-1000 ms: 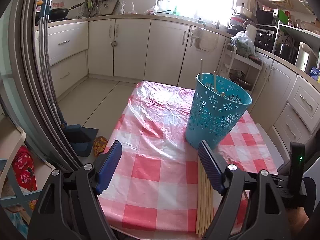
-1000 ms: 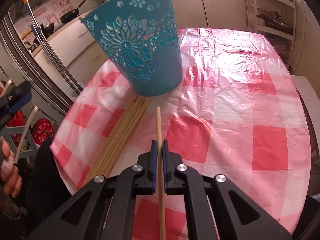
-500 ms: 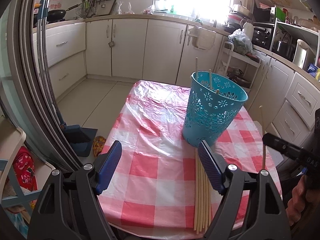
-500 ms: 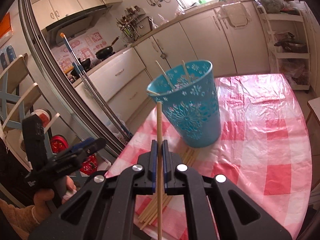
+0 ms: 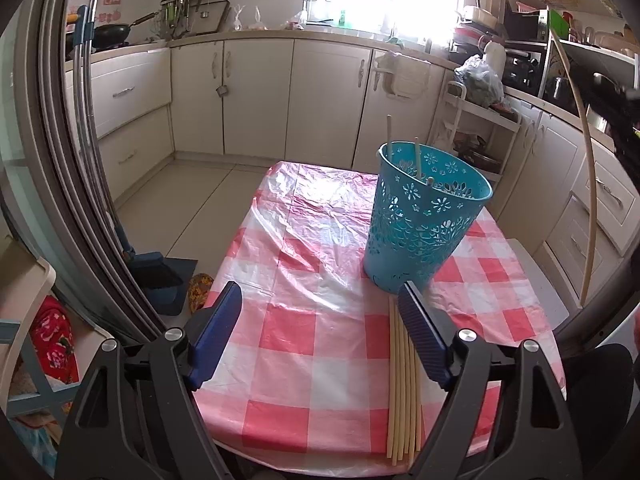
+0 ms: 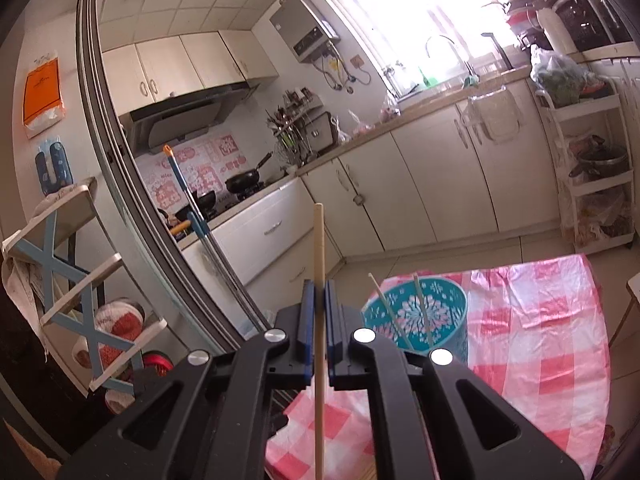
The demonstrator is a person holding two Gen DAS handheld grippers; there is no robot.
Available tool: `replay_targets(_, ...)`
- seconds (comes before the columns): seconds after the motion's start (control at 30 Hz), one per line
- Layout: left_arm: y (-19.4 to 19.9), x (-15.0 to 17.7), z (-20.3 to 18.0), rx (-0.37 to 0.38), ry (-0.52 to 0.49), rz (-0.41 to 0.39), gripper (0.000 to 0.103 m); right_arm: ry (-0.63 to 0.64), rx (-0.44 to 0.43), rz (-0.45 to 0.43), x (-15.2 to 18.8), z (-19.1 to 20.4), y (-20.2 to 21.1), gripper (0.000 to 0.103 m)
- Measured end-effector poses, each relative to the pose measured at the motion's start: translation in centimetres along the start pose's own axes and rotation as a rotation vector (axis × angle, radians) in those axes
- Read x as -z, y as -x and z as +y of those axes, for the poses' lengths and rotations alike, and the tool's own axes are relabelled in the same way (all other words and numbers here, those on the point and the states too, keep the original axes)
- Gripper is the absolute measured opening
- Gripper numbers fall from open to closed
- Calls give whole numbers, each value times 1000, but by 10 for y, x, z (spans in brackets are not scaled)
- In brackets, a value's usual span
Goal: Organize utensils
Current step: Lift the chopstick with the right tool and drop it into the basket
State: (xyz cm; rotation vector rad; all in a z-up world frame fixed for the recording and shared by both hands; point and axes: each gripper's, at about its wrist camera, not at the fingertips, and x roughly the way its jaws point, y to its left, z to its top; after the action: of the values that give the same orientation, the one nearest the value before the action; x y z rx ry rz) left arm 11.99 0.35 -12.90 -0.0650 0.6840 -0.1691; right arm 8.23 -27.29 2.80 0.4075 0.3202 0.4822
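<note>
A teal perforated basket (image 5: 424, 216) stands on the red-checked table (image 5: 312, 332) with a few chopsticks upright in it; it also shows in the right wrist view (image 6: 424, 316). Several loose wooden chopsticks (image 5: 402, 376) lie in a bundle in front of the basket. My left gripper (image 5: 320, 328) is open and empty, low over the table's near edge, its right finger over the bundle. My right gripper (image 6: 319, 304) is shut on a single chopstick (image 6: 319, 320), held high above the table; that chopstick shows at the far right of the left wrist view (image 5: 590, 184).
Cream kitchen cabinets (image 5: 256, 96) run along the back and right walls. A white shelf cart (image 6: 596, 176) stands behind the table. A sliding door frame (image 5: 76, 168) is at the left, with a dustpan (image 5: 156, 276) on the floor.
My right gripper has risen well above the table with the chopstick, tilting upward. My left gripper has stayed nearly still and open.
</note>
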Motion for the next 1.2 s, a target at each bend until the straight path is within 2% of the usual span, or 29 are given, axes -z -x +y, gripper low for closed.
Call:
replay_targets(0.2, -2, 0, -1, -10, -4, 5, 81, 16, 68, -140, -29, 2, -24, 6)
replay_targets(0.33, -6, 0, 0, -18, -1, 12, 84, 45, 161, -166, -26, -11, -53, 6)
replay_targets(0.47, -12, 3, 7, -26, 18, 26, 85, 103, 276, -132, -1, -27, -84, 6)
replay_targets(0.67, -24, 8, 19, -37, 52, 60, 86, 73, 344, -49, 26, -57, -101, 9)
replay_targets(0.8, -27, 8, 24, -38, 66, 69, 86, 70, 352, 13, 37, -66, -101, 10)
replay_targets(0.93, -28, 9, 22, -33, 66, 73, 86, 73, 360, 29, 33, -68, -107, 10)
replay_targets(1.2, -25, 8, 17, -28, 58, 68, 86, 133, 356, 2, 22, -53, -115, 9)
